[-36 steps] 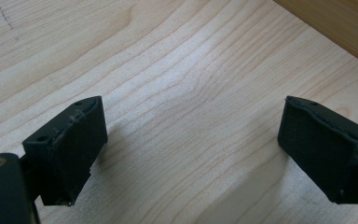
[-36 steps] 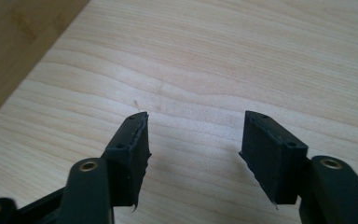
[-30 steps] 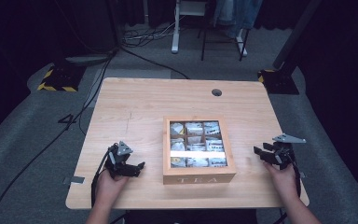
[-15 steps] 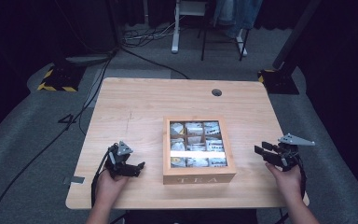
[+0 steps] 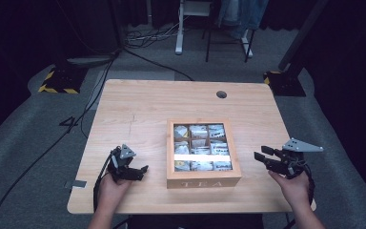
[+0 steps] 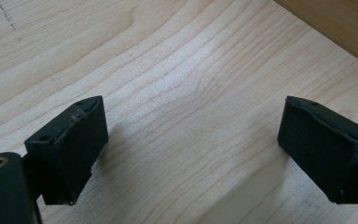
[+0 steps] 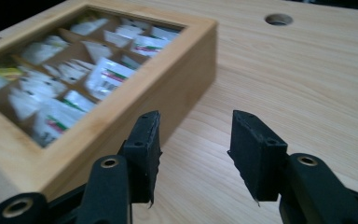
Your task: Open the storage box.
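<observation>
A wooden tea box [image 5: 203,149] with a glass lid and "TEA" on its front sits in the middle of the table; tea bags show in its compartments [image 7: 74,70]. My left gripper [image 5: 140,171] rests low on the table left of the box, jaws wide apart over bare wood [image 6: 191,135]. My right gripper [image 5: 262,160] hovers right of the box, open, pointing at the box's right wall [image 7: 182,88]. Nothing is between either pair of jaws.
The light wooden table [image 5: 138,109] has a round cable hole [image 5: 221,94] at the back right. Bare wood lies behind and beside the box. Cables, a desk frame and chair legs stand on the grey floor beyond the table.
My right gripper has drifted slightly down and toward the table's front. The left gripper and the box have stayed where they were.
</observation>
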`<state>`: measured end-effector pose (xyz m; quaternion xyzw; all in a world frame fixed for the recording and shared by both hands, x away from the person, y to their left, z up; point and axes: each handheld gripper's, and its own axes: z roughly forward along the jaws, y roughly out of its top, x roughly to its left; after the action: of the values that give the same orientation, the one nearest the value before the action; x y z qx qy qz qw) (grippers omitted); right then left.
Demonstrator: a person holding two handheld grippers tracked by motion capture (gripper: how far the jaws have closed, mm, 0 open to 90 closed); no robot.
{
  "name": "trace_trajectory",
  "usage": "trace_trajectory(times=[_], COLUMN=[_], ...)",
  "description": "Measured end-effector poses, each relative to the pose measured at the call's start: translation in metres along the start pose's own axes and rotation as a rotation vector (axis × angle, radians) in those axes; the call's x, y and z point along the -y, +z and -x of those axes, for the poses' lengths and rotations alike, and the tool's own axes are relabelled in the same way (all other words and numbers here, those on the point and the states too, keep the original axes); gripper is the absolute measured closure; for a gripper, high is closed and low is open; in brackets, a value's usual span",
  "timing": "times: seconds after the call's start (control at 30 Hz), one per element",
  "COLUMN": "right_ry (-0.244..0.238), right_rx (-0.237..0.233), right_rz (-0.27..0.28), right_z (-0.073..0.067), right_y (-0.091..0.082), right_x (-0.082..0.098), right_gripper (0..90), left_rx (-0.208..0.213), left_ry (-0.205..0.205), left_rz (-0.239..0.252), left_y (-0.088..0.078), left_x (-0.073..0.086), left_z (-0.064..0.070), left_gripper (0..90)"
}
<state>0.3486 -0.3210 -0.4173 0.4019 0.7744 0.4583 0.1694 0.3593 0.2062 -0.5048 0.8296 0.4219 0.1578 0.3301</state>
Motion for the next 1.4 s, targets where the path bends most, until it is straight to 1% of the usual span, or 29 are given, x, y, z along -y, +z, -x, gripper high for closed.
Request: trace_trajectory(times=[0.03, 0.07, 0.1, 0.27, 0.3, 0.37, 0.4, 0.43, 0.47, 0.53, 0.57, 0.63, 0.77, 0.87, 0.9, 0.93, 0.97, 1.0, 1.07, 1.13, 1.2, 1.3, 1.37, 1.4], right_ry=[0.000, -0.020, -0.020, -0.063, -0.061, -0.063, -0.072, -0.082, -0.082, -0.096, -0.102, -0.105, -0.117, -0.112, -0.108, -0.108, -0.108, -0.111, -0.108, -0.101, -0.101, -0.107, -0.108, -0.108], right_rx=[0.000, -0.024, -0.024, -0.073, -0.082, -0.109, -0.118, -0.140, -0.140, -0.158, -0.174, -0.189, -0.193, -0.197, -0.197, -0.195, -0.195, -0.186, -0.187, -0.187, -0.187, -0.184, -0.173, -0.173], right_rz=[0.000, 0.003, 0.003, -0.005, -0.003, -0.018, -0.028, -0.040, -0.040, -0.054, -0.062, -0.076, -0.089, -0.111, -0.134, -0.145, -0.145, -0.162, -0.168, -0.205, -0.213, -0.252, -0.278, -0.278], right_z=[0.000, -0.007, -0.007, -0.024, -0.027, -0.032, -0.035, -0.040, -0.040, -0.046, -0.050, -0.053, -0.057, -0.060, -0.060, -0.061, -0.061, -0.061, -0.061, -0.061, -0.061, -0.061, -0.062, -0.062], right_y=[0.000, -0.002, -0.002, -0.005, -0.005, -0.005, -0.005, -0.004, -0.004, -0.003, -0.003, -0.001, 0.001, 0.005, 0.008, 0.009, 0.009, 0.011, 0.013, 0.018, 0.019, 0.025, 0.029, 0.029], right_x=[0.000, -0.003, -0.003, -0.011, -0.012, -0.015, -0.016, -0.017, -0.017, -0.018, -0.019, -0.019, -0.019, -0.019, -0.018, -0.017, -0.017, -0.016, -0.016, -0.013, -0.013, -0.010, -0.007, -0.007], right_gripper=[52.4, 52.1, 52.1, 51.1, 50.6, 49.1, 48.6, 47.5, 47.5, 46.6, 44.9, 43.6, 40.4, 37.1, 35.2, 35.0, 35.0, 34.2, 33.7, 32.5, 31.9, 30.9, 29.6, 29.6], left_rx=[-0.002, -0.002, -0.003, -0.003, -0.003, -0.005, -0.003, -0.003, -0.005, -0.003, -0.003, -0.003, -0.003, -0.003, -0.005, -0.005, -0.005, -0.005, -0.003, -0.003, -0.003, -0.003, -0.003, -0.003], left_ry=[0.003, 0.003, 0.002, 0.002, 0.002, 0.004, 0.002, 0.002, 0.004, 0.002, 0.003, 0.002, 0.002, 0.002, 0.004, 0.004, 0.003, 0.004, 0.002, 0.002, 0.002, 0.002, 0.001, 0.001], left_rz=[0.001, 0.000, 0.001, 0.001, 0.001, 0.002, 0.002, 0.001, 0.002, 0.001, 0.001, 0.001, 0.001, 0.001, 0.002, 0.002, 0.002, 0.002, 0.001, 0.001, 0.001, 0.001, 0.001, 0.001], left_y=[0.000, 0.000, 0.000, 0.000, 0.000, 0.000, 0.000, 0.000, 0.000, 0.000, 0.000, 0.000, 0.000, 0.000, 0.000, 0.000, 0.000, 0.000, 0.000, 0.000, 0.000, 0.000, 0.000, 0.000], left_x=[0.000, 0.000, 0.000, 0.000, 0.000, 0.000, 0.000, 0.000, 0.000, 0.000, 0.000, 0.000, 0.000, 0.000, 0.000, 0.000, 0.000, 0.000, 0.000, 0.000, 0.000, 0.000, 0.000, 0.000], left_z=[0.000, 0.000, 0.000, 0.000, 0.000, 0.000, 0.000, 0.000, 0.000, 0.000, 0.000, 0.000, 0.000, 0.000, 0.000, 0.000, 0.000, 0.000, 0.000, 0.000, 0.000, 0.000, 0.000, 0.000], left_gripper=[8.9, 9.0, 9.0, 9.0, 9.0, 9.0, 9.0, 9.0, 9.0, 9.0, 9.0, 9.0, 9.0, 9.0, 9.0, 9.0, 9.0, 9.0, 9.0, 9.0, 9.0, 9.0, 9.0, 9.0])
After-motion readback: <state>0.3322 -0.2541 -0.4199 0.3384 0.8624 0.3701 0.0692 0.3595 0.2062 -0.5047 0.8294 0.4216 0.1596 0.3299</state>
